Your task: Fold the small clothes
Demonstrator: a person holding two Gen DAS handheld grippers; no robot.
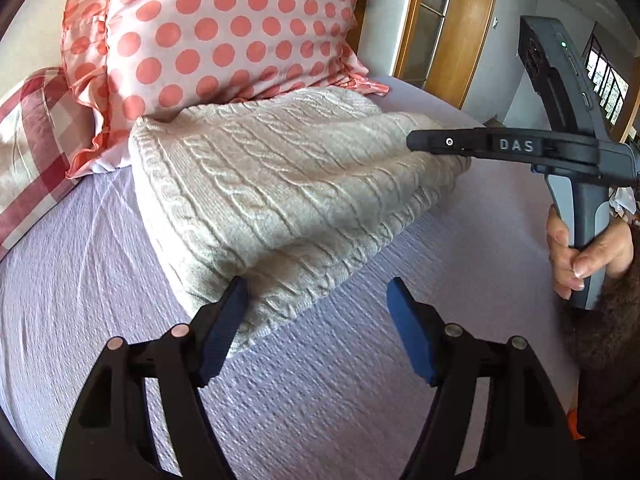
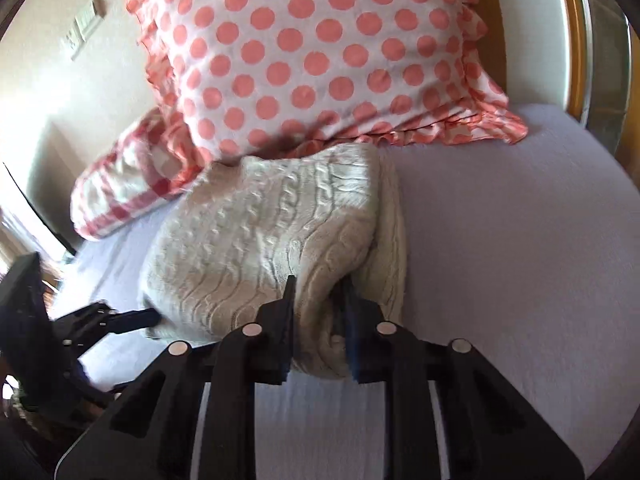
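A cream cable-knit sweater (image 1: 280,184) lies folded in a thick bundle on the lilac bed sheet (image 1: 120,300), its far end against the pillows. My left gripper (image 1: 316,292) is open, its left pad touching the sweater's near corner, the right pad over bare sheet. My right gripper (image 2: 318,292) is shut on a thick fold of the sweater (image 2: 260,240) at its near right end. In the left wrist view the right gripper (image 1: 416,142) reaches in from the right onto the sweater's far side. The left gripper (image 2: 148,316) shows at the sweater's left edge in the right wrist view.
A white pillow with coral polka dots (image 1: 224,32) leans at the head of the bed. A red checked pillow (image 1: 28,152) lies to its left. A wooden door frame (image 1: 460,20) stands behind on the right. Bare sheet (image 2: 500,240) lies right of the sweater.
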